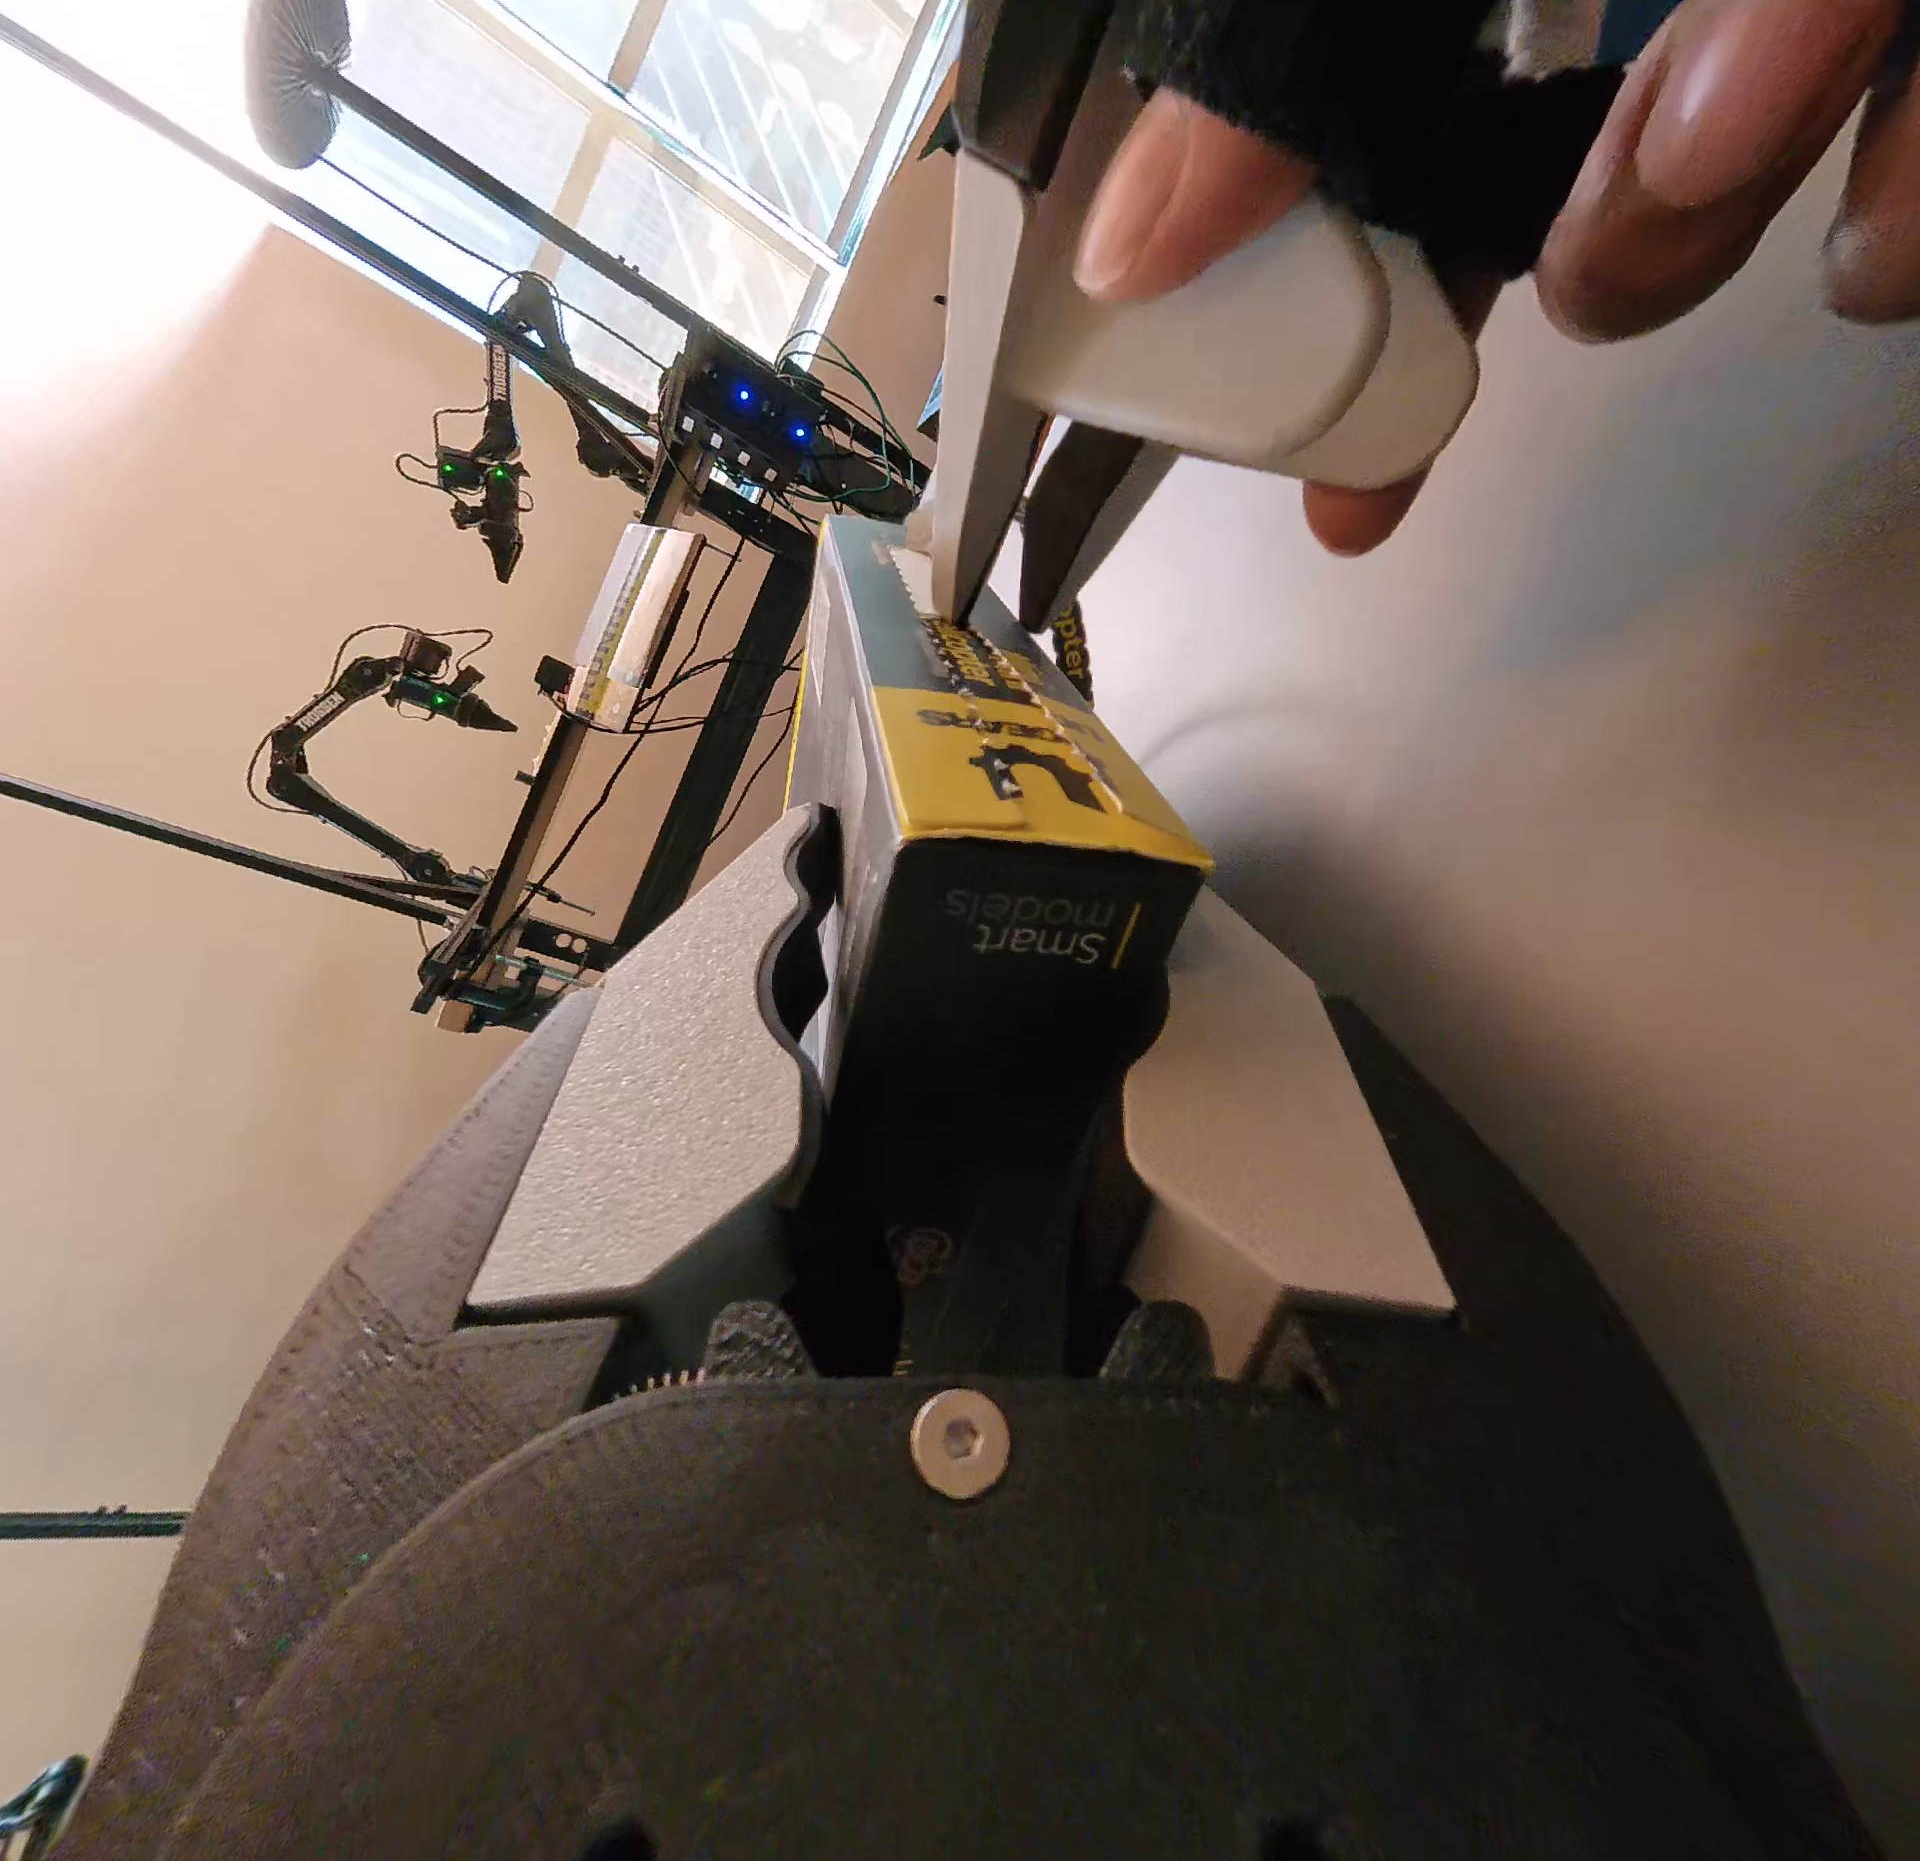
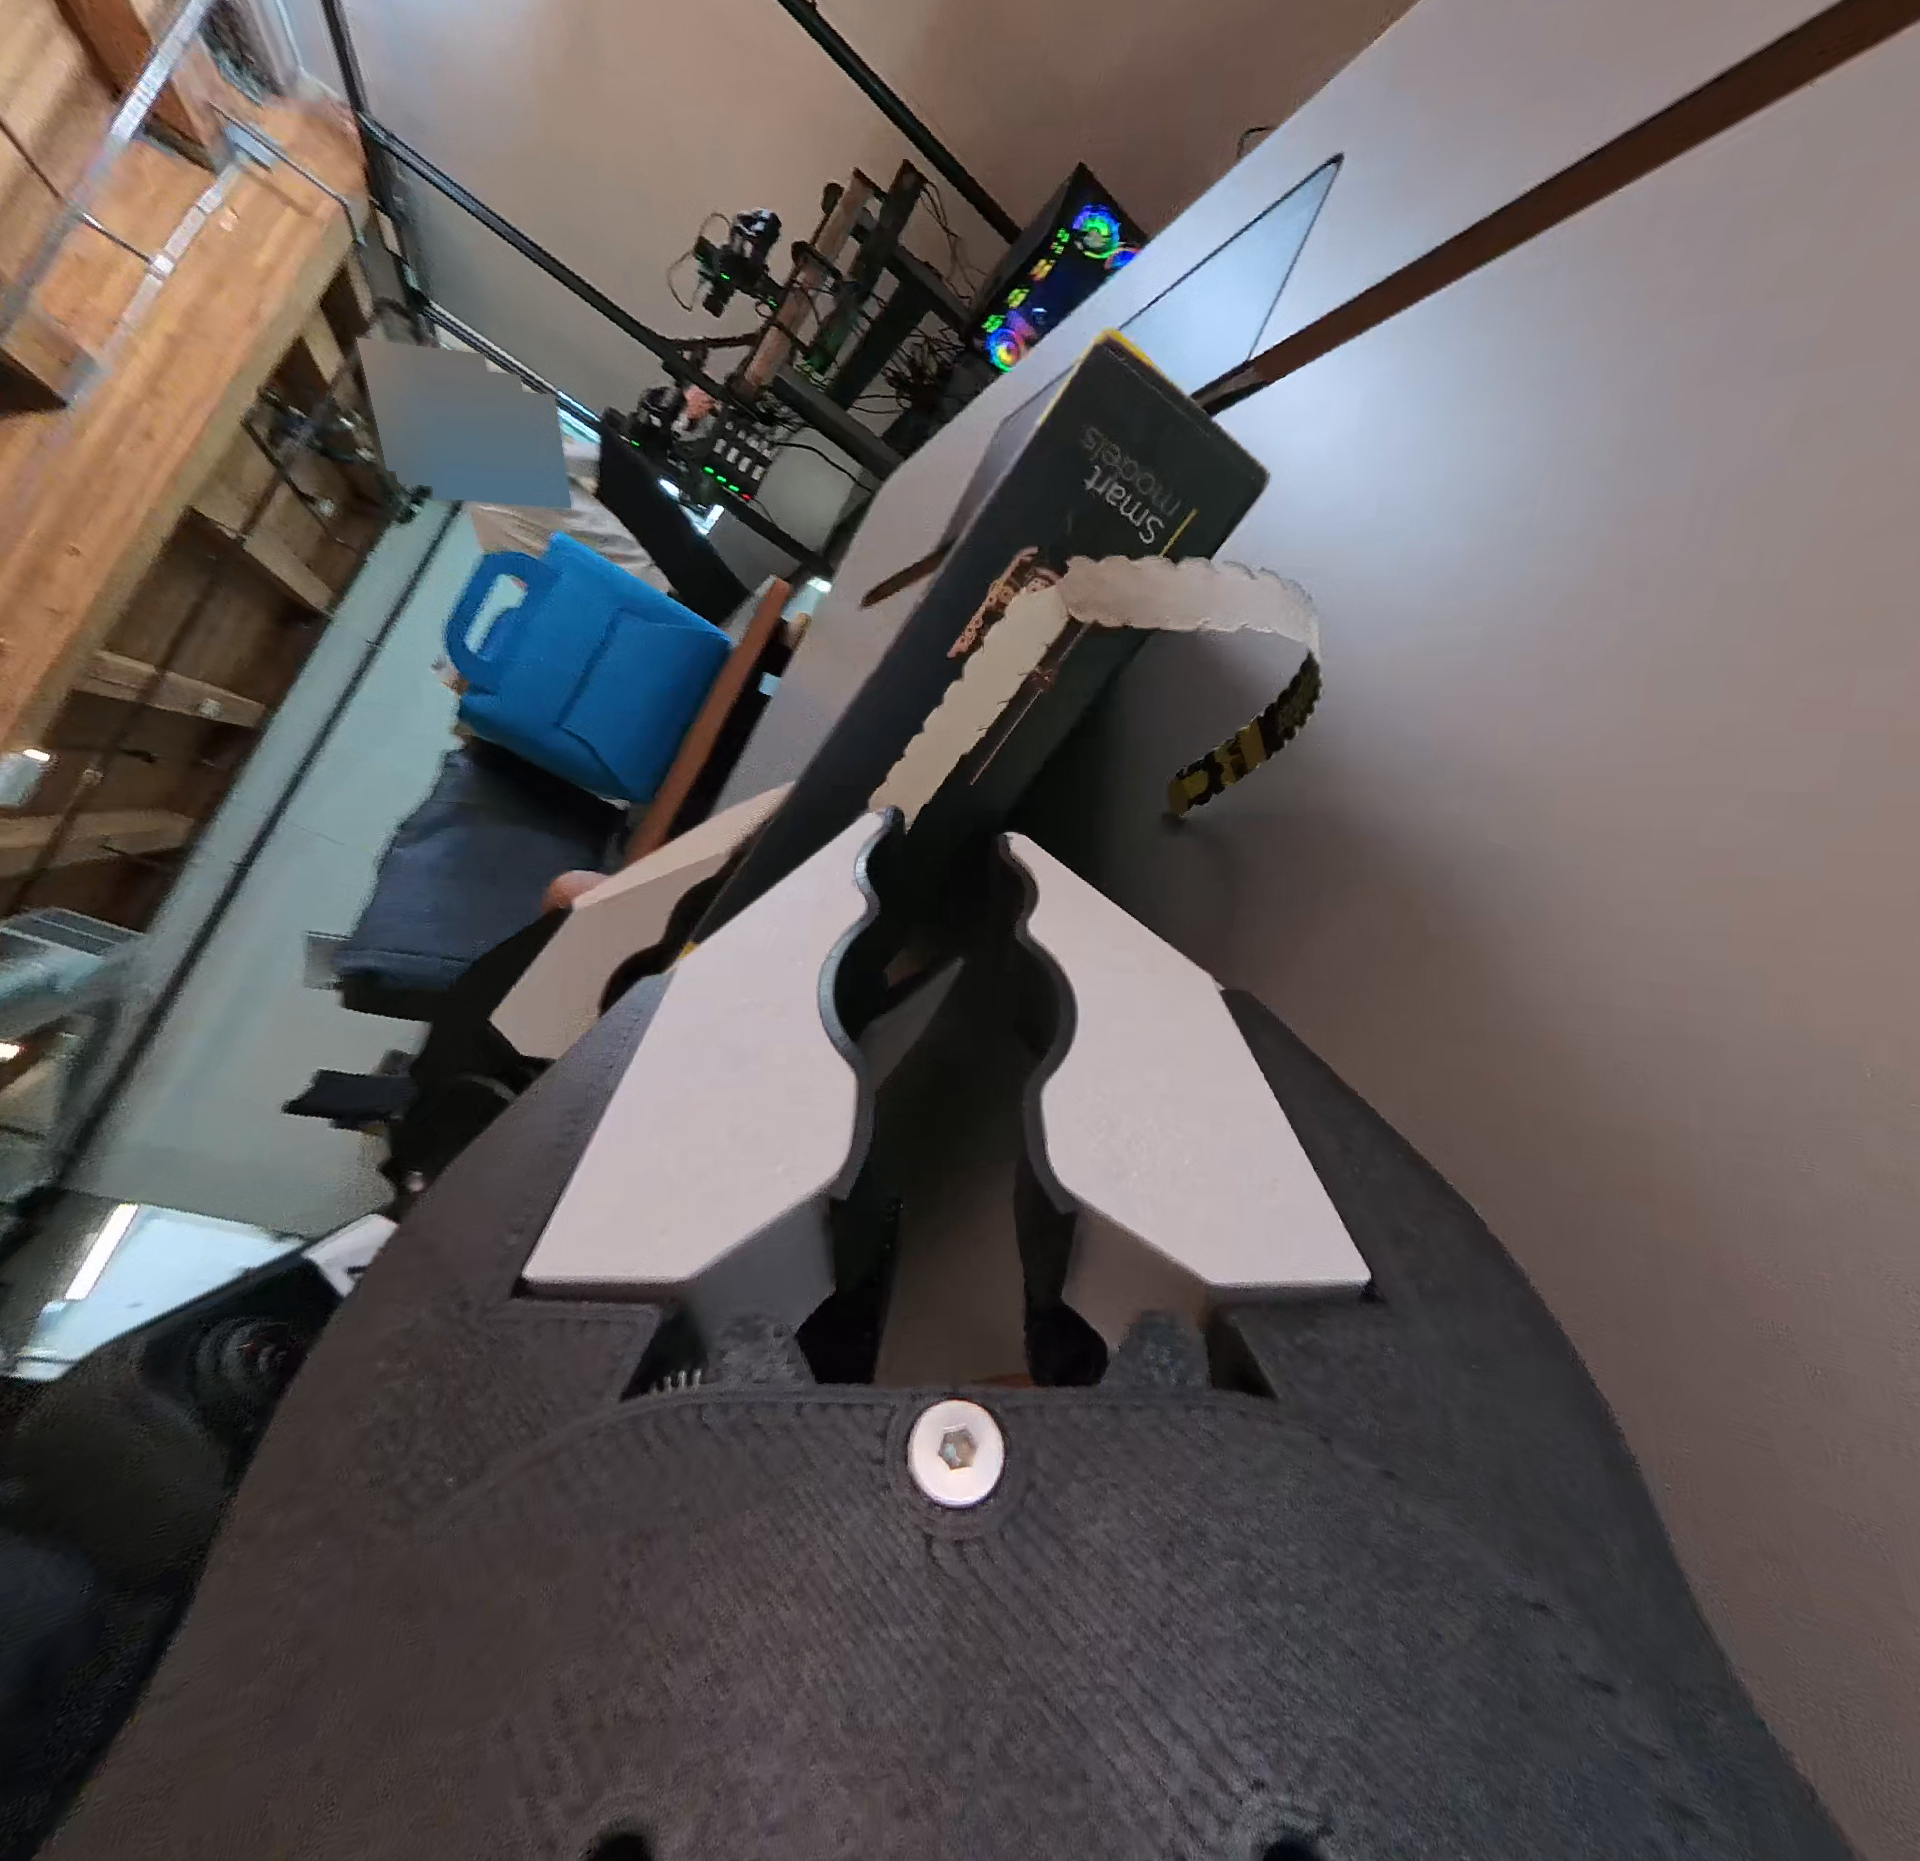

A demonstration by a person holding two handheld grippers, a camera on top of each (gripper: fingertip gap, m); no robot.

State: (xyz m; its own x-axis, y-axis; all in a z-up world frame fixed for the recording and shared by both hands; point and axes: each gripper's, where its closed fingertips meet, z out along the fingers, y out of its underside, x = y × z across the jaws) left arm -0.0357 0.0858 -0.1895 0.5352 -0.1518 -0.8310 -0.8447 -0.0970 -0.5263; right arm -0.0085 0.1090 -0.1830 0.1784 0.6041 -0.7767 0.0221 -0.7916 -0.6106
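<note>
At the grey counter [image 2: 1610,980], I'm holding the black-and-yellow box [image 1: 1029,970] clamped in my left claw [image 1: 997,876], one end sticking out toward the camera. My right claw [image 2: 948,835] is sitting almost closed at the box's top edge. The curled tear strip [image 2: 1174,590] is running into the gap, but I can't tell if it's actually pinched.

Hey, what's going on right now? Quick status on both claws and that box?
Left gripper clamped on black-and-yellow box. Right gripper pinching its torn-off perforated strip. Strip curls free beside box; nothing blocking.
</note>
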